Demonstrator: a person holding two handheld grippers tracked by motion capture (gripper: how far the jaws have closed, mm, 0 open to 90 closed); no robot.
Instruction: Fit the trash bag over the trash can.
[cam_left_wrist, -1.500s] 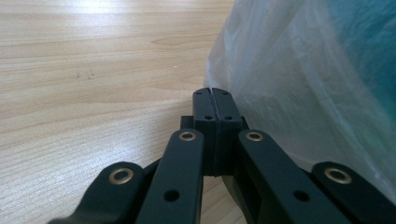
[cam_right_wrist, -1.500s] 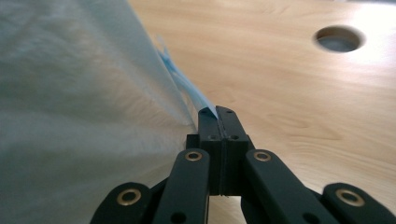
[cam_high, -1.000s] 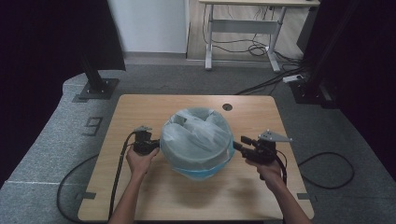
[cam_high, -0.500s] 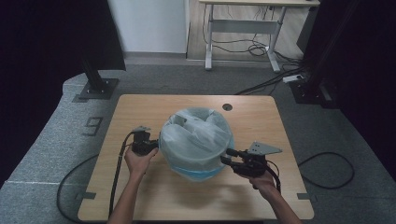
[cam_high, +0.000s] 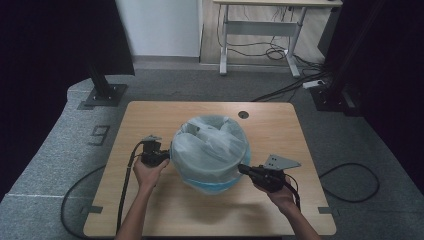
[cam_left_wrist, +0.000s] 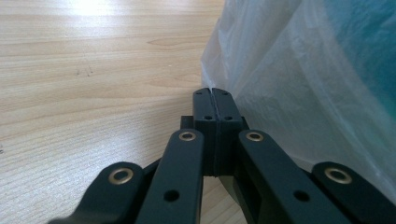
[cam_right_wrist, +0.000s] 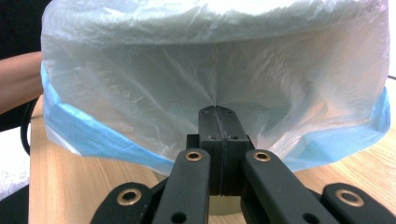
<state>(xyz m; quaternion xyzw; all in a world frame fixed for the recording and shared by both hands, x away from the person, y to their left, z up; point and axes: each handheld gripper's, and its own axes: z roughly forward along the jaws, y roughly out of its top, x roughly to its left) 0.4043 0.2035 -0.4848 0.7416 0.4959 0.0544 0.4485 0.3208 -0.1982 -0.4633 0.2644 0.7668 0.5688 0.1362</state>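
My right gripper (cam_right_wrist: 218, 112) has just been closing, and now its two black jaws are pressed tight together on a pinch of the thin white bag (cam_right_wrist: 210, 60). The plastic puckers into little folds right at the tips. The bag covers a blue bin (cam_right_wrist: 70, 126), which stands just in front of this gripper on the wooden table (cam_right_wrist: 56, 191). The blue shows below the bag's loose edge, to both sides of the jaws. My left gripper (cam_left_wrist: 212, 100) has its jaws pressed flat together too, low by the table. The bag hangs right beside its tips, on their right, but I cannot tell if any plastic is caught between them.
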